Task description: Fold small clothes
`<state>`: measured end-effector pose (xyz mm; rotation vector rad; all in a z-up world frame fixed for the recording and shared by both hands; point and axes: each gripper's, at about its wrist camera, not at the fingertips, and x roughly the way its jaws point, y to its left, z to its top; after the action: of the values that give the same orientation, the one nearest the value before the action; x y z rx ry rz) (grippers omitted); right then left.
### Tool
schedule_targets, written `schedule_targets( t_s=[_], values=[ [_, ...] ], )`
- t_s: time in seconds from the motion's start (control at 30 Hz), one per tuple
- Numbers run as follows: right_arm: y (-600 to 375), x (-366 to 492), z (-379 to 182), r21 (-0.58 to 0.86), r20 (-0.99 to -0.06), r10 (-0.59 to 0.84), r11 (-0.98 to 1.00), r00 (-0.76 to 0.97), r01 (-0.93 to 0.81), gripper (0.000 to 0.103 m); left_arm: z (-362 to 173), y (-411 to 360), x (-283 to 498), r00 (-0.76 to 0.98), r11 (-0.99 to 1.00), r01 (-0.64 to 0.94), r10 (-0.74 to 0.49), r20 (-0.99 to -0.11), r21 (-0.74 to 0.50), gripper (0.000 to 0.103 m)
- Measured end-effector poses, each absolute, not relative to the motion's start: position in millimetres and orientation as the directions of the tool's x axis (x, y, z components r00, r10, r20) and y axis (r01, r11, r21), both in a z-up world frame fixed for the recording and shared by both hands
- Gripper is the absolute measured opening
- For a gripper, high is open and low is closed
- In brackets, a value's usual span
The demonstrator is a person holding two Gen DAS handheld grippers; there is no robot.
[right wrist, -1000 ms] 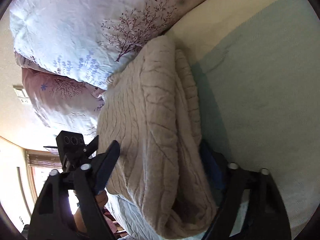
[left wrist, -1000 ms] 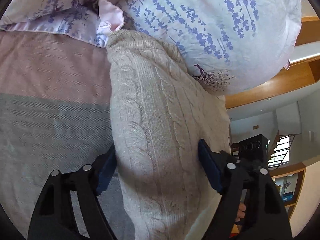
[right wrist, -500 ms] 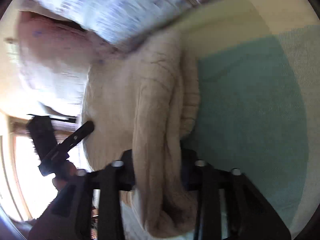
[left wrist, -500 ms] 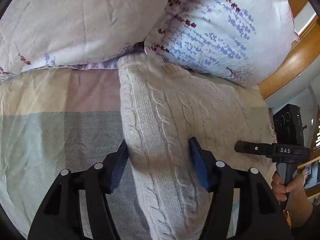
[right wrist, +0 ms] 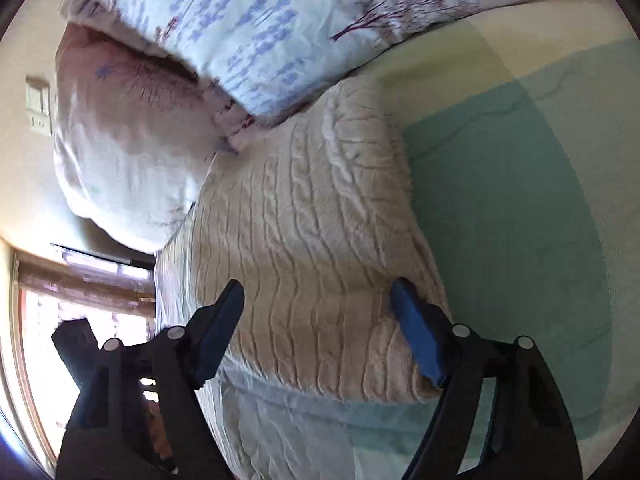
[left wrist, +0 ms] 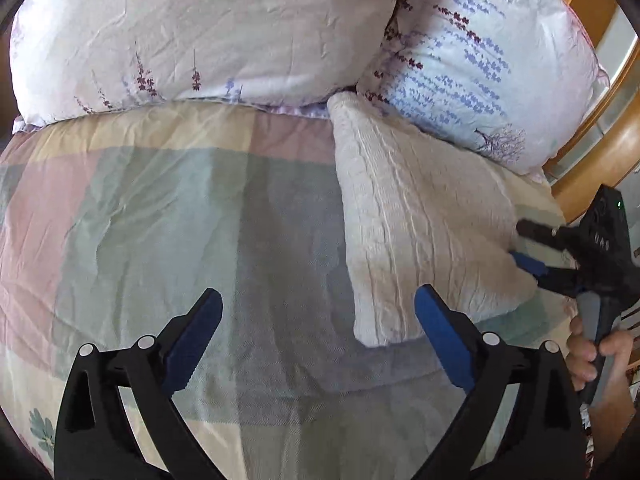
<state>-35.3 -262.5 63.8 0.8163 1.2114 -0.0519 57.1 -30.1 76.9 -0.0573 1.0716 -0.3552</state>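
A folded cream cable-knit sweater (left wrist: pixel 420 232) lies on the bed, its far end against the pillows. My left gripper (left wrist: pixel 318 312) is open and empty, drawn back from the sweater, whose near corner lies by the right finger. My right gripper (right wrist: pixel 318 304) is open, its jaws standing either side of the sweater's (right wrist: pixel 312 240) near edge without pinching it. In the left wrist view the right gripper (left wrist: pixel 532 252) shows at the sweater's right edge, held by a hand.
Two floral pillows (left wrist: pixel 208 32) (left wrist: pixel 492 52) lie at the head of the bed. The pastel checked bedspread (left wrist: pixel 168 216) covers the bed. A wooden bed frame (left wrist: pixel 600 160) runs along the right. A window (right wrist: pixel 36 340) shows at left in the right wrist view.
Both grippers opened and let go of the sweater. The left gripper pulled back and to the left; the sweater now lies flat on the bed by the pillows.
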Motion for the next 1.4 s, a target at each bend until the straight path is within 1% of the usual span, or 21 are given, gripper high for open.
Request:
schedule_targets(
  t_s=[0.03,0.07,0.13,0.17,0.2,0.27,0.37,0.43,0.5,0.57,0.7,0.8,1.03,1.4],
  values=[
    [-260,-38,69,0.526,-0.843,0.376,0.725,0.385,0.444,0.075,75,-32,51,0.426,0.946,0.259,-0.294,-0.856,-0.196,0.101],
    [-257,-45,86,0.501,-0.851,0.344,0.758,0.396,0.417,0.076,73,-35,45,0.429,0.949,0.264,-0.277,-0.859,-0.175,0.102],
    [-247,-56,110,0.387,-0.880,0.217,0.843,0.423,0.374,0.101,68,-32,30,0.426,0.952,0.278,-0.245,-0.871,-0.131,0.102],
    [-242,-69,122,0.301,-0.892,0.126,0.883,0.435,0.361,0.101,63,-34,27,0.419,0.955,0.280,-0.218,-0.881,-0.102,0.102],
    [-251,-85,127,0.238,-0.901,0.067,0.902,0.429,0.360,0.101,58,-37,25,0.411,0.956,0.281,-0.196,-0.890,-0.081,0.102],
    [-246,-108,119,0.123,-0.926,-0.021,0.927,0.377,0.354,0.101,48,-42,23,0.394,0.958,0.282,-0.165,-0.904,-0.052,0.102],
    [-231,-109,74,-0.035,-0.961,-0.124,0.941,0.246,0.337,0.101,34,-48,24,0.376,0.963,0.269,-0.106,-0.920,-0.001,0.102],
    [-206,-91,46,-0.083,-0.970,-0.152,0.941,0.192,0.327,0.101,26,-54,26,0.352,0.961,0.275,-0.078,-0.933,0.024,0.102],
    [-193,-83,29,-0.099,-0.974,-0.158,0.943,0.163,0.318,0.101,18,-59,26,0.330,0.958,0.283,-0.068,-0.942,0.030,0.102],
    [-184,-78,22,-0.123,-0.974,-0.174,0.945,0.146,0.304,0.101,17,-61,25,0.346,0.961,0.274,-0.056,-0.937,0.044,0.102],
    [-172,-76,13,-0.187,-0.967,-0.226,0.942,0.114,0.279,0.101,17,-58,28,0.334,0.969,0.244,-0.055,-0.941,0.030,0.102],
    [-176,-83,15,-0.179,-0.965,-0.230,0.930,0.129,0.321,0.101,17,-57,29,0.325,0.970,0.239,-0.051,-0.944,0.030,0.102],
    [-185,-81,15,-0.187,-0.968,-0.231,0.924,0.096,0.333,0.101,17,-58,45,0.250,0.962,0.271,-0.041,-0.967,0.029,0.102],
    [-190,-75,19,-0.194,-0.968,-0.237,0.919,0.086,0.343,0.101,19,-57,38,0.267,0.965,0.262,-0.042,-0.963,0.030,0.102]
  ],
)
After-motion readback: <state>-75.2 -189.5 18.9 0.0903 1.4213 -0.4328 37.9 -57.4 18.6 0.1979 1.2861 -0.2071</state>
